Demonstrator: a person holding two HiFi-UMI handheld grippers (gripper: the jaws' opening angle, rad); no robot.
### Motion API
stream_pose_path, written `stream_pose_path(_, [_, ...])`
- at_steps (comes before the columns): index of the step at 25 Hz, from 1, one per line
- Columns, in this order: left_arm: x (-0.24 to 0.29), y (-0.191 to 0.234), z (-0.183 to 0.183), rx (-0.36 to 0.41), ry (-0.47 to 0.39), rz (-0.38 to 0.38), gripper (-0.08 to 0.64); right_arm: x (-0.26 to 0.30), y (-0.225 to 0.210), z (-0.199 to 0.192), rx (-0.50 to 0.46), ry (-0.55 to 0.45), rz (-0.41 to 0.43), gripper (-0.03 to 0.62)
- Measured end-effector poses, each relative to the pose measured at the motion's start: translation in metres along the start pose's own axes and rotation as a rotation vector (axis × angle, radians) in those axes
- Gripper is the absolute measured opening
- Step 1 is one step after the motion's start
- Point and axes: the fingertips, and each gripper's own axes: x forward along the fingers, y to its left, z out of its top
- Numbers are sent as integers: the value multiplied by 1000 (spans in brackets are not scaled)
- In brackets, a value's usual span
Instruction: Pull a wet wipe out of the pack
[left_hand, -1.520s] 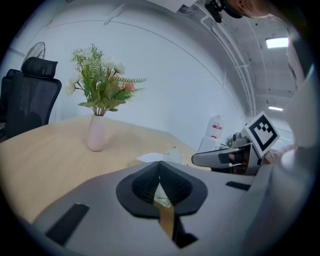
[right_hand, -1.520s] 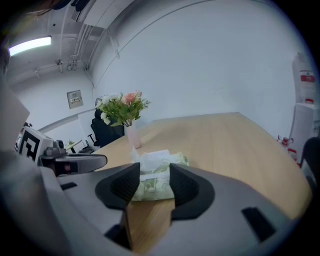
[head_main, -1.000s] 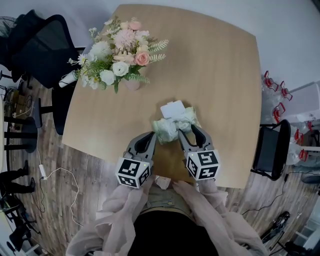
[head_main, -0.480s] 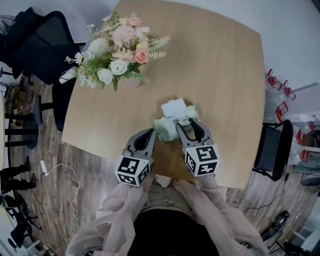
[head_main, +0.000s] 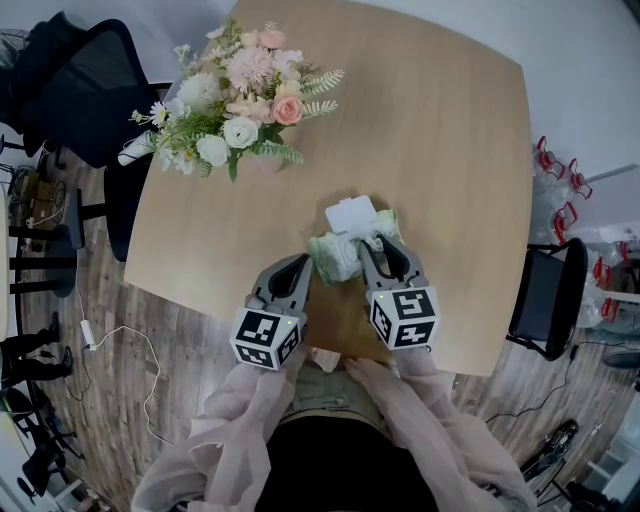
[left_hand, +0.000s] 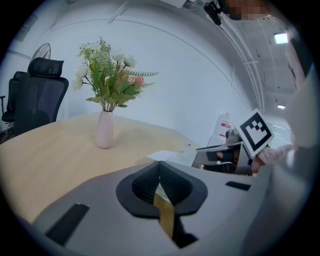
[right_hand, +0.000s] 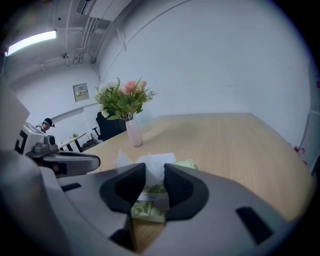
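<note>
Grasp step: my right gripper (right_hand: 155, 175) jaws are closing around the wet wipe (right_hand: 158, 161) above the pack (right_hand: 146, 210). My left gripper (left_hand: 160, 181) jaws are pressed together, empty. Next I should pinch firmly and pull upward.

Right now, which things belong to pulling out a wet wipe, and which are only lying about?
Job: wet wipe pack; wipe standing up from it; right gripper, jaws closing around that wipe; left gripper beside the pack.
Lying about: vase of flowers; black office chair.
</note>
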Motion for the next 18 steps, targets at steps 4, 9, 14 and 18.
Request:
stream_pose_path(4, [1,2,1,2,-2,-5,9,0,-2,1,3,-6,-19,69])
stream_pose_path(9, [-1,2,3,6,-7,-12,9,-2,-3,2,16,-8,-29,32])
stream_pose_path(14, [-4,2,5,9,-11,-17,9,-6,0,2,30,-14,-31,23])
stream_pose_path(18, [-7,2,4,14,-11,-23,9,-10,3,2,26,-23,-38,21])
